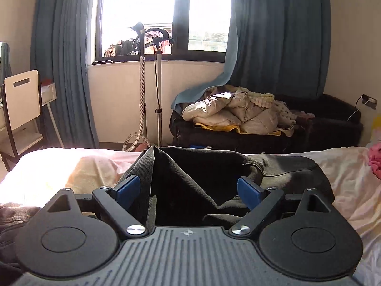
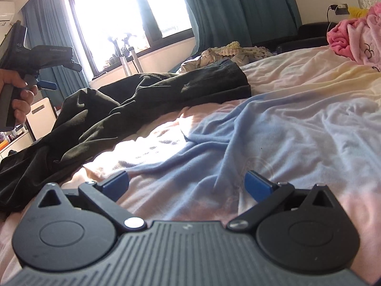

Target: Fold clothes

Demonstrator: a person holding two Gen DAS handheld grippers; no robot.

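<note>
Looking along the left gripper (image 1: 188,188), its blue fingers (image 1: 128,187) stand wide apart and hold nothing. A tall ridge of the dark trousers (image 1: 202,176) stands up between them, but the pads do not press on it. Seen from the right wrist camera, that same left gripper (image 2: 48,84) hangs in the air above the trousers (image 2: 133,104), held by a hand (image 2: 20,95).

The right gripper (image 2: 187,186) is let go too, its fingers (image 2: 258,186) spread over a light blue shirt (image 2: 273,128) and gripping nothing.

The trousers lie long and rumpled across the bed (image 1: 59,166), from the near left side toward the far edge. They are not folded neatly yet, I think.

What could go wrong? The loose ridge may flop over by itself and make a crooked crease. If the fingers close now, they may pinch only one layer, so the cloth below stays behind and the fold twists. The right fingers may also catch the bedsheet along with the shirt. The far trouser end lies close to the bed's edge, so a hard tug could slide it off.
</note>
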